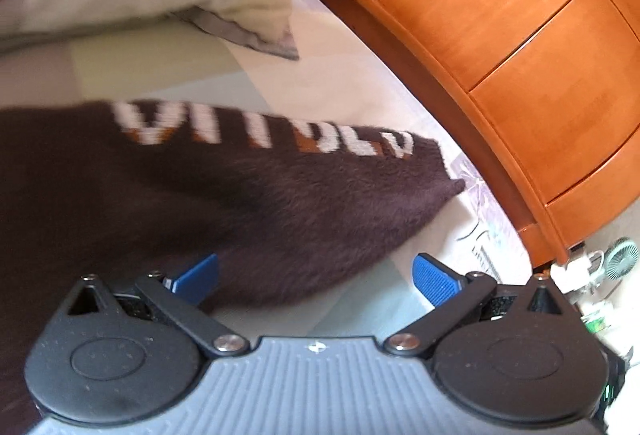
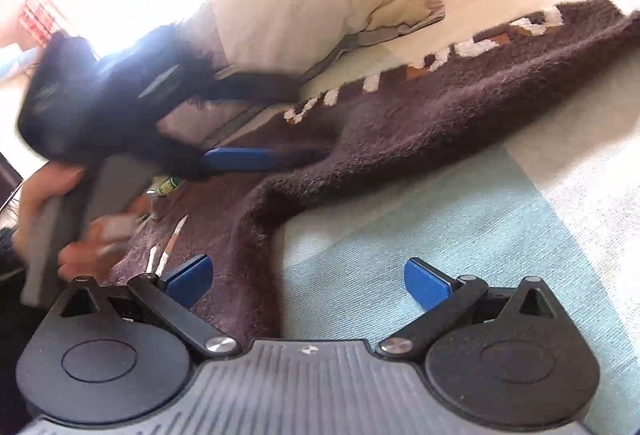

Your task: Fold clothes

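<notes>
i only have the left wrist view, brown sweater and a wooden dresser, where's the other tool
Observer: The right tool is open over the sweater's near edge, one pad above the knit, the other above the pale blue bedspread.
Operator: can you see my left tool from there
Observer: Yes, the left tool shows blurred at the far side, its blue finger low over the sweater, with a hand on the handle.
Operator: anything lying on the sweater
Observer: A few thin white strips, possibly tags or drawstrings, lie on the sweater near the right tool's left pad; too blurred to name.
</notes>
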`<control>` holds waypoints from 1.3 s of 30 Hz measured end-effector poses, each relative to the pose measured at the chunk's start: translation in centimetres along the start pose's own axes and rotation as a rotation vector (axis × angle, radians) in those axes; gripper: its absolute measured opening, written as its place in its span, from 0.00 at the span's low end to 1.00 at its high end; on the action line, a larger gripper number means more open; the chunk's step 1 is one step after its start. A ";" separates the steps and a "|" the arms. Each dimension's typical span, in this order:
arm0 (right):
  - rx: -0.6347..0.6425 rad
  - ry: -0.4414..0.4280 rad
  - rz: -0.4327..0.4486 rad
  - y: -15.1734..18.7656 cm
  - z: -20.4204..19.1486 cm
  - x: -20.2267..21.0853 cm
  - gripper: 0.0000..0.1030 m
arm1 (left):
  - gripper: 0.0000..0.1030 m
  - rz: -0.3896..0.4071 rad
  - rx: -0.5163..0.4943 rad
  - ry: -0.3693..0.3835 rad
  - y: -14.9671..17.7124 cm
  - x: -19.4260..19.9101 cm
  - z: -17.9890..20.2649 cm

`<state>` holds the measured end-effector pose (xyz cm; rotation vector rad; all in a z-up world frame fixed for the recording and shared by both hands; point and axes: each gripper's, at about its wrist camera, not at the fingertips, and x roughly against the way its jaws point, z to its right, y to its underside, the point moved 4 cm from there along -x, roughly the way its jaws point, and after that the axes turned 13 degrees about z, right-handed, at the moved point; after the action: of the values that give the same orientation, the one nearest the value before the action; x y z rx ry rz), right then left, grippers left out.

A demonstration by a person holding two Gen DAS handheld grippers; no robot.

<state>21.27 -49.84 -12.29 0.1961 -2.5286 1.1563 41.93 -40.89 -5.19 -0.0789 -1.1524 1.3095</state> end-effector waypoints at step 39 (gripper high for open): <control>0.053 0.201 0.005 -0.1 -3.6 -3.5 1.00 | 0.99 0.136 -0.130 -0.288 19.2 20.7 -8.2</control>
<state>25.52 -47.26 -11.29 0.0823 -2.3266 1.1828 30.51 -14.02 -8.55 -0.0663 -1.4986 1.3959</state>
